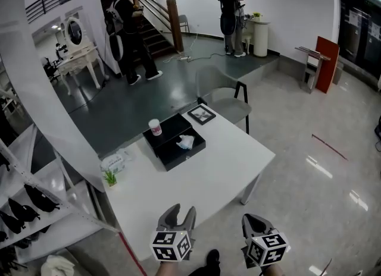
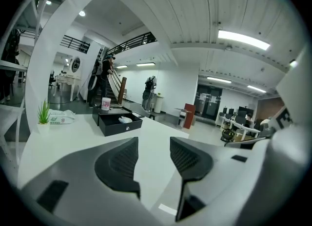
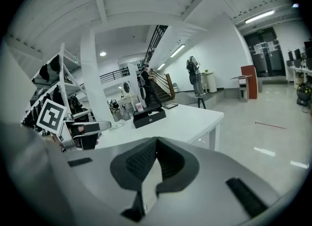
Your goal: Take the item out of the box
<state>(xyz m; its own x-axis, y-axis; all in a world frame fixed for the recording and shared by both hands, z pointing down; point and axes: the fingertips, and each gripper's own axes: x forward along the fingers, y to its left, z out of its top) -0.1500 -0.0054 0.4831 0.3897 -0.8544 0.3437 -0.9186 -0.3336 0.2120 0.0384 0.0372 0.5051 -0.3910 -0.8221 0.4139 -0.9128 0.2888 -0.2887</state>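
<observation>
An open black box (image 1: 169,148) sits on the far half of the white table (image 1: 220,173), its lid laid back. A crumpled white item (image 1: 186,142) lies inside it. Both grippers hover at the table's near edge, well short of the box. The left gripper (image 1: 180,214) is open with nothing between its fingers, and in its own view the left gripper (image 2: 153,154) faces the box (image 2: 119,123) and the white item (image 2: 125,119). The right gripper (image 1: 253,222) is shut and empty; in the right gripper view its pads meet at the tip (image 3: 156,142), with the box (image 3: 149,116) far ahead.
A white cup with red print (image 1: 155,127) stands at the box's far left corner and a framed picture (image 1: 202,114) lies behind the box. A tissue pack (image 1: 113,162) and small plant (image 1: 110,178) sit at the table's left edge. A grey chair (image 1: 223,96) stands beyond; two people stand far off.
</observation>
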